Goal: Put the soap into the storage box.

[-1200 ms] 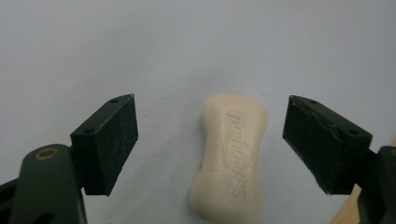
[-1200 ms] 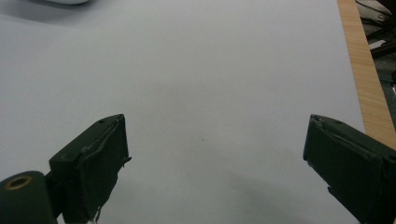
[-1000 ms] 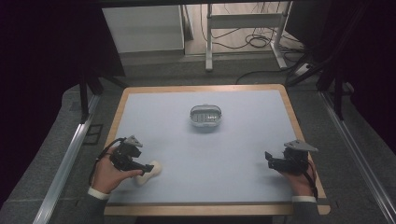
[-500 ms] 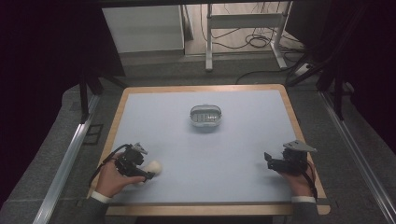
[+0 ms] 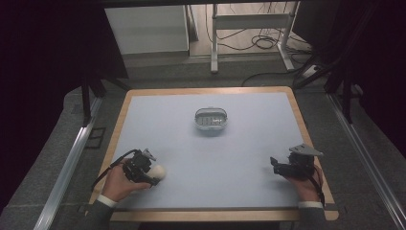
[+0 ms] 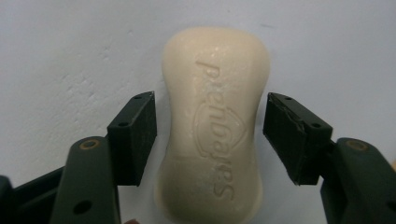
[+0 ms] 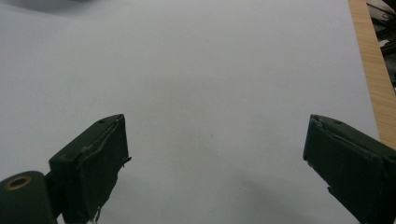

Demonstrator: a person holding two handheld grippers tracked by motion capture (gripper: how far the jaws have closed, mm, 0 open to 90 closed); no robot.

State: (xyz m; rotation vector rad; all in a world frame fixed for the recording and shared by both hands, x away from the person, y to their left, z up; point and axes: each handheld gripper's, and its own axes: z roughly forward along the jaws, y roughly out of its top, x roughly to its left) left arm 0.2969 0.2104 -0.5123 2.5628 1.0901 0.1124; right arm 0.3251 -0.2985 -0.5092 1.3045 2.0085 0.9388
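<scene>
At about eight o'clock on the bench (image 5: 239, 158), near its front edge, we have the left tongs (image 6: 209, 133) set around a cream bar of soap (image 6: 215, 126), which lies flat on the pale surface. Their jaws have just been closing, with the bar between them, and they now stand one at either side of its narrowed waist; a thin strip of bench shows between each pad and the soap, so we judge they are not yet pinching it. The bar looks stiff and fairly light, and we think its smooth rounded sides would be slippery, so a hard squeeze might pop it out. The waist looks the best place to take it, pads square on the two long sides. At the bench's centre, towards twelve o'clock, we see a small grey soap dish (image 5: 210, 120), well apart from the bar. Over at four o'clock we keep the right tongs (image 7: 215, 163) low above bare bench, jaws spread wide and holding nothing.
</scene>
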